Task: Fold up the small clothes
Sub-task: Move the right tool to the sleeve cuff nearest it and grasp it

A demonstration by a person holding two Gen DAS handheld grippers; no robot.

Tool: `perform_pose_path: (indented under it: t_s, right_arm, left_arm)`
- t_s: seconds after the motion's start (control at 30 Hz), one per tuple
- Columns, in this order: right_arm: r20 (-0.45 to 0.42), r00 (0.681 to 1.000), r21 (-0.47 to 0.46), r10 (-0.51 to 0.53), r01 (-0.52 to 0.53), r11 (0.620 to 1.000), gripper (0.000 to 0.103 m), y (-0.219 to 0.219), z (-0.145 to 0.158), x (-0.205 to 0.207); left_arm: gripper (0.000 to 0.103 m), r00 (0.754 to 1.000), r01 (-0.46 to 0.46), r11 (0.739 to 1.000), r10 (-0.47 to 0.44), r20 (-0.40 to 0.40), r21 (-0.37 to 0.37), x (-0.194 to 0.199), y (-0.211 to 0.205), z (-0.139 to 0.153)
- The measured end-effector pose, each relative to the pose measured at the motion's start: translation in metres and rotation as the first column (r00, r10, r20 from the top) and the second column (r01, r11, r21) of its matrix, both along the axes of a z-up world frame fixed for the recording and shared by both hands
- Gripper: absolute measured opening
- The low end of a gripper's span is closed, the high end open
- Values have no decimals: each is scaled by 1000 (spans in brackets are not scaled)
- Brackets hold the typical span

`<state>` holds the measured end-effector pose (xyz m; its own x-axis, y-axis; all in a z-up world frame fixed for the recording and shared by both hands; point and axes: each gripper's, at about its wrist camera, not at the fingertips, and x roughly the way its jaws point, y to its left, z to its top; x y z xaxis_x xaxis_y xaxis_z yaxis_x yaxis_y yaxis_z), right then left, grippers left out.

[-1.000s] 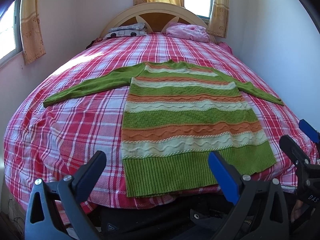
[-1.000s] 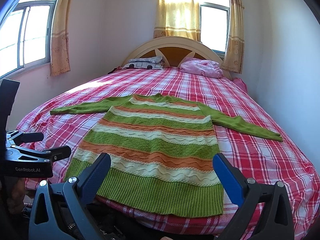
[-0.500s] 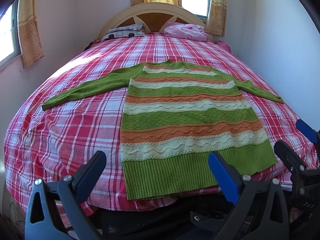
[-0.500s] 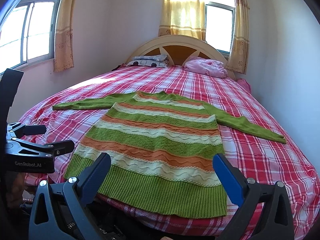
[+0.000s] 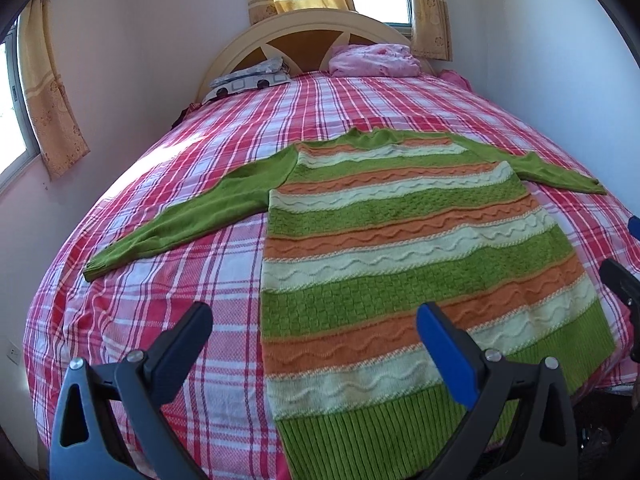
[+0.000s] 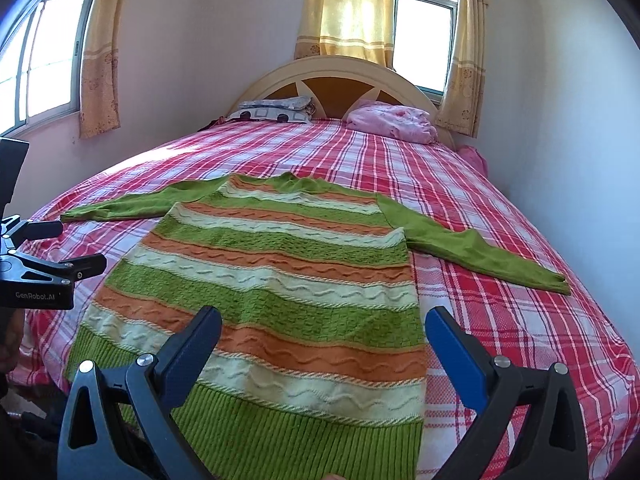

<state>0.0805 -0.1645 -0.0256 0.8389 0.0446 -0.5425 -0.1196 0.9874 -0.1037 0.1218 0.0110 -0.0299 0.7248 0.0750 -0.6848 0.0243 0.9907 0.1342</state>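
Observation:
A knitted sweater [image 5: 404, 256] [image 6: 280, 276] with green, orange and cream stripes lies flat on the bed, hem toward me, both green sleeves spread sideways. My left gripper [image 5: 314, 330] hovers open above the sweater's lower left edge, nothing between its fingers. My right gripper [image 6: 324, 334] hangs open over the lower right part of the body, also empty. The left gripper's body [image 6: 38, 276] shows at the left edge of the right wrist view, and part of the right gripper [image 5: 622, 288] at the right edge of the left wrist view.
The bed has a red and white plaid sheet [image 5: 132, 312] [image 6: 520, 320] and a curved headboard [image 6: 336, 84]. A patterned pillow [image 6: 276, 109] and a pink bundle [image 6: 394, 122] lie at its head. Walls stand close on both sides, with curtained windows [image 6: 52, 68].
Both grippers have moved forward and lower over the bed, so the sweater fills more of each view. The sweater has not moved and both grippers stay open.

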Motion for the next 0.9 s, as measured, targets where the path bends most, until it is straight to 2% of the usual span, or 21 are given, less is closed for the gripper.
perform_pose_path:
  t_s: [0.47,0.9]
  right_arm:
    - [-94,987,-9,-130,130,992,102,-71,-23,90]
    - [-138,959,6,-246,250,968,102,-141,-36,156]
  left_arm:
    - [103,999,-20,997,17,31,80,91,-12,-18]
    - [103,1000,-2,995,4,-17,99,156,-29,-37]
